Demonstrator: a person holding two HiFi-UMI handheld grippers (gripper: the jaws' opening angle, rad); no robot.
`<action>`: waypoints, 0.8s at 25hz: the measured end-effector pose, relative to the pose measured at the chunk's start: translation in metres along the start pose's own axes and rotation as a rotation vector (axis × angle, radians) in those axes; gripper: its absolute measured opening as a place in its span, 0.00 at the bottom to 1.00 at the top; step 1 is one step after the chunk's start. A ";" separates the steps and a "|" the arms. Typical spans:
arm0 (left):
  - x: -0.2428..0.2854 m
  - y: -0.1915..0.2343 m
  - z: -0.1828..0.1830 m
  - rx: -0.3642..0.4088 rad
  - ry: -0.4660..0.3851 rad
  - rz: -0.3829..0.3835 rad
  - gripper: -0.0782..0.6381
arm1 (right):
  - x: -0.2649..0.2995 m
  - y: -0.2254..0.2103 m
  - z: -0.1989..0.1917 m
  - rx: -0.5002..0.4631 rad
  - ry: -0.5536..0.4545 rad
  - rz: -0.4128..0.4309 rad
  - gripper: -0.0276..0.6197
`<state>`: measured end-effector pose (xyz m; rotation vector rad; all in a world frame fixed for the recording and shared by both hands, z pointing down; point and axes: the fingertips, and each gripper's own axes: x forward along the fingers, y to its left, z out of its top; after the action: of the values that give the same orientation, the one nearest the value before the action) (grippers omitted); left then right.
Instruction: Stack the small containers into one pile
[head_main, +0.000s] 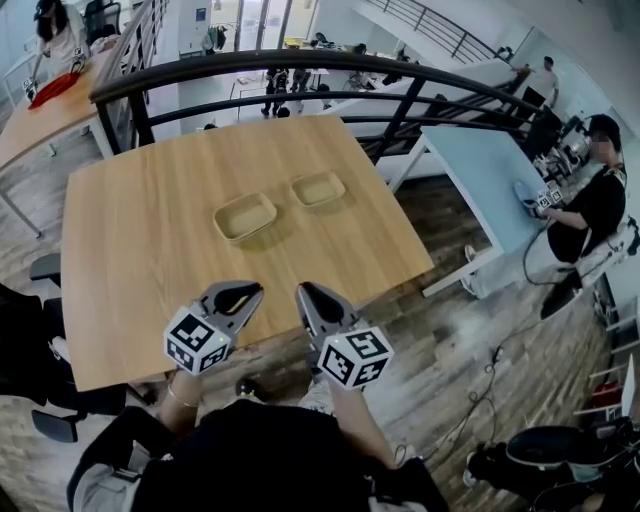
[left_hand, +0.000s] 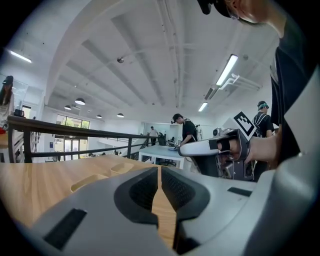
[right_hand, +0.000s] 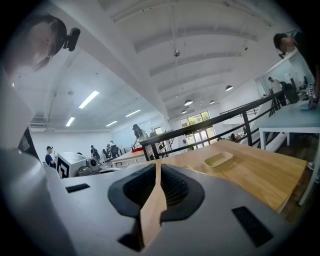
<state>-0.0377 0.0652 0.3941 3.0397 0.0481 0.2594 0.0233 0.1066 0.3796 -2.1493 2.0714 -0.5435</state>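
I see left container & right container mid counter, apart, open side up, long axes roughly left-right. Left hand-held gripper & right hand-held gripper both clenched, empty, at near edge.

My left tool sits lower centre-left of the frame, jaws together, nothing between them. My right tool is just beside it, also closed and empty. Both point up-frame, nearly level.

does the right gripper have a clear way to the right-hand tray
Probably yes: only bare table lies between the right gripper and the right-hand tray, but its jaws are shut and would need to open first.
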 end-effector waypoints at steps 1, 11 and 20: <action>0.001 0.000 -0.001 -0.002 -0.002 -0.002 0.16 | -0.001 0.000 0.000 -0.001 -0.002 0.000 0.11; 0.048 -0.027 0.006 0.002 0.002 -0.076 0.16 | -0.034 -0.038 0.009 -0.005 -0.030 -0.053 0.11; 0.103 -0.051 0.009 0.020 0.017 -0.090 0.16 | -0.062 -0.096 0.008 0.030 -0.056 -0.076 0.11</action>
<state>0.0644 0.1191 0.3976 3.0453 0.1889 0.2789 0.1167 0.1721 0.3917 -2.2076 1.9469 -0.5129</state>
